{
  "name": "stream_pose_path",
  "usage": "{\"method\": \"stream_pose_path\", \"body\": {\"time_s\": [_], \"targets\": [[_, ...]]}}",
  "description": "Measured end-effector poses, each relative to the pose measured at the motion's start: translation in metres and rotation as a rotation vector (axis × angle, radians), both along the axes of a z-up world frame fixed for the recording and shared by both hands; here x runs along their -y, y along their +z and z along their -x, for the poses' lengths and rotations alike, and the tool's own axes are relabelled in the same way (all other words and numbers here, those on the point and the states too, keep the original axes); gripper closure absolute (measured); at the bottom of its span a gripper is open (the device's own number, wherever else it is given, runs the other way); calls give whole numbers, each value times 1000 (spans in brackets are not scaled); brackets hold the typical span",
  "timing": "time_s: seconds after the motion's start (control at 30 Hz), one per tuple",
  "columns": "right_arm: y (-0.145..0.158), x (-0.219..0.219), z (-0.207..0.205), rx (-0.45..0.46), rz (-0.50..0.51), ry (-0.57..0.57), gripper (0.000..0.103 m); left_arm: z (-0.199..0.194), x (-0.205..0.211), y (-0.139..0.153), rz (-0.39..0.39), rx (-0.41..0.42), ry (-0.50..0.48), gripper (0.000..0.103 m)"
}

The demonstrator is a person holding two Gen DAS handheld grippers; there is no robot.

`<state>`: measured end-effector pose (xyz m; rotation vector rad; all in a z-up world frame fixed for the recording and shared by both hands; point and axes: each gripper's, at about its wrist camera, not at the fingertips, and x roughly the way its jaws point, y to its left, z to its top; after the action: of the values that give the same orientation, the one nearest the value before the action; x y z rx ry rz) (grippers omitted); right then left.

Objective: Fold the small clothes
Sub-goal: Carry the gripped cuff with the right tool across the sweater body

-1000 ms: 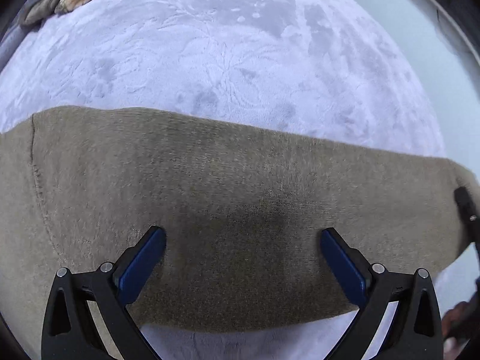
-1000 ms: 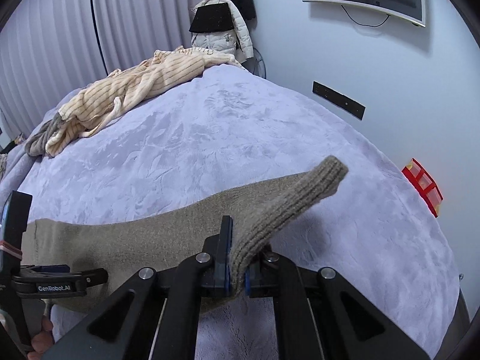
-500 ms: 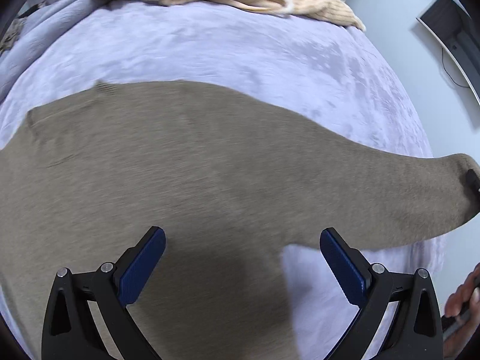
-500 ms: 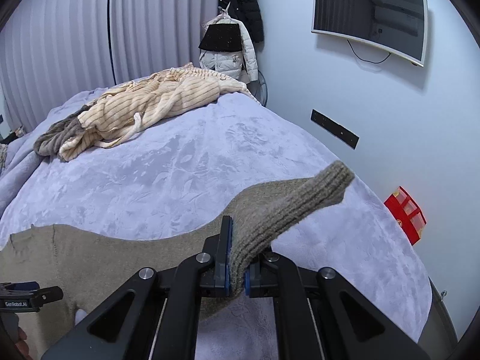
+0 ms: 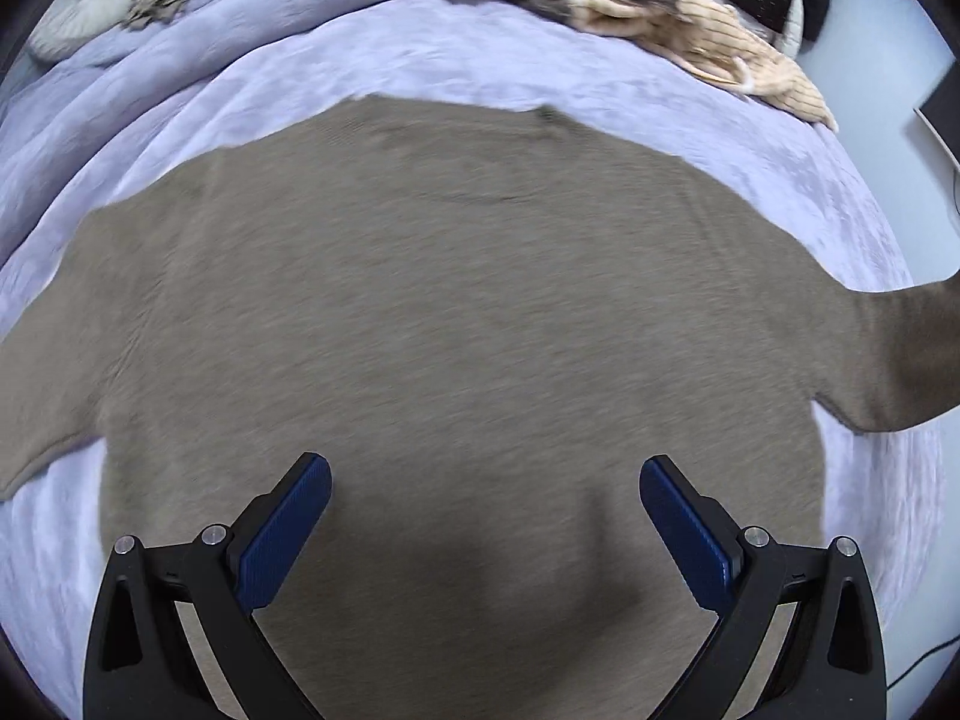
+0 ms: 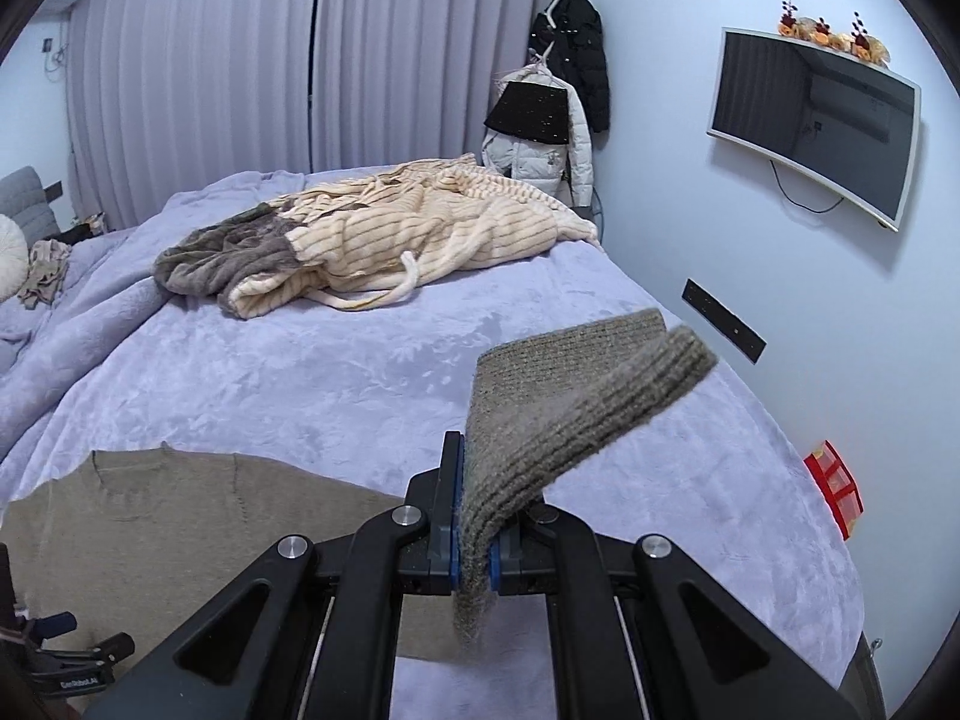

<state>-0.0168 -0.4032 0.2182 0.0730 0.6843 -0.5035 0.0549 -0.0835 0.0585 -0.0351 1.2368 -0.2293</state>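
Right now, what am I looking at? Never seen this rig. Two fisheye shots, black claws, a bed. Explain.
No robot here: a person carries a hand-held two-finger gripper in each hand, and each one has a fisheye camera looking out along its fingers.

The left wrist view looks steeply down. The left gripper is open, its blue pads wide apart and holding nothing, above a taupe knit sweater spread flat on the lilac blanket that covers the bed.

The right wrist view looks across the bed. The right gripper is shut on the ribbed cuff of that sweater's sleeve, lifting it off the blanket.

Further back on the bed lies a crumpled cream striped garment with a grey part. On the wall hang a TV and jackets.

The job is folding the sweater.
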Motion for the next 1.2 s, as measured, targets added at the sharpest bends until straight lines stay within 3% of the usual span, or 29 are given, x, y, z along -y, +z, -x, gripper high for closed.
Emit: {"method": "stream_pose_path", "body": {"time_s": [0.23,0.5,0.9,1.2], "targets": [[-1,-85,-37,-20,28,94,97,13,-64,0,7,18,74,0],[-24,-175,-74,-77,66,176,97,23,-117,1,32,46,131,0],[-96,-293,-117,-212,103,302,97,38,-194,-7,90,39,241,0],[-141,-362,-137,-303,115,386,96,52,-222,-14,111,36,291,0]]}}
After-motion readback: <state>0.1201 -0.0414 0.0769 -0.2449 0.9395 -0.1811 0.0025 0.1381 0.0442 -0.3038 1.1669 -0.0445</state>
